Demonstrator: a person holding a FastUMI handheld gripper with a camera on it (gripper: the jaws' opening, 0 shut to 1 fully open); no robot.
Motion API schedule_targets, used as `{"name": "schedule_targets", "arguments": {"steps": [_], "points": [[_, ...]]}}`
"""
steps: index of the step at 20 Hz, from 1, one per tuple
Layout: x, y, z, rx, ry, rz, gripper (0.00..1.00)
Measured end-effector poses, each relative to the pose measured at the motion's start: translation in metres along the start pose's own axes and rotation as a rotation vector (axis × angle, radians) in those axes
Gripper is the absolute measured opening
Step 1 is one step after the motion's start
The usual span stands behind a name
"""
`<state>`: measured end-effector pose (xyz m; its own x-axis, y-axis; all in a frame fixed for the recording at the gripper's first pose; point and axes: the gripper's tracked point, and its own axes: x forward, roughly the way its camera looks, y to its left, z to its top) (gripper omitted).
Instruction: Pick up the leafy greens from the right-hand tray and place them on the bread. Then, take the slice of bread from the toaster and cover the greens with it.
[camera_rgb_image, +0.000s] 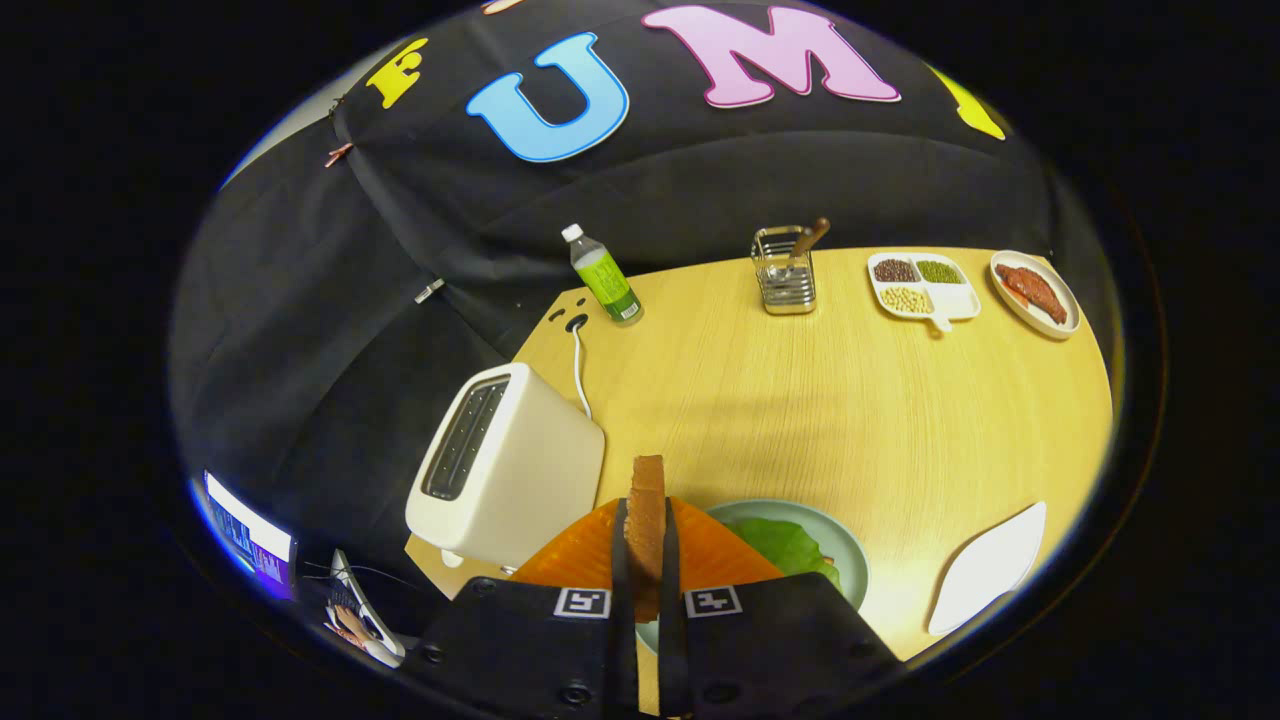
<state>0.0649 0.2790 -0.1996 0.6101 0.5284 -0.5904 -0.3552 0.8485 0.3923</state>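
My gripper (645, 535) is shut on a slice of toasted bread (646, 515), held on edge between the two fingers and sticking up past their tips. Just to the left stands the white toaster (505, 465), its slot looking empty. Below and right of the fingers sits a pale green plate (845, 555) with the leafy greens (790, 545) lying on it; the bread under the greens is hidden. The held slice hangs above the plate's left edge.
An empty white tray (990, 568) lies to the right of the plate. At the table's far side stand a green bottle (605, 275), a metal utensil holder (785, 270), a divided dish of beans (922, 285) and a plate of meat (1035, 293). The toaster's cord (578, 370) runs back.
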Motion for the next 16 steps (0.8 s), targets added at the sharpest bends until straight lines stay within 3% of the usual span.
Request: {"name": "schedule_targets", "arguments": {"steps": [8, 12, 14, 16], "points": [[0.009, -0.055, -0.039, -0.009, 0.041, -0.063, 0.13], [0.010, -0.081, -0.049, -0.020, 0.044, -0.120, 0.19], [0.010, -0.094, -0.057, -0.047, 0.046, -0.152, 0.26], [0.009, -0.118, -0.064, -0.112, 0.049, -0.225, 0.43]]}}
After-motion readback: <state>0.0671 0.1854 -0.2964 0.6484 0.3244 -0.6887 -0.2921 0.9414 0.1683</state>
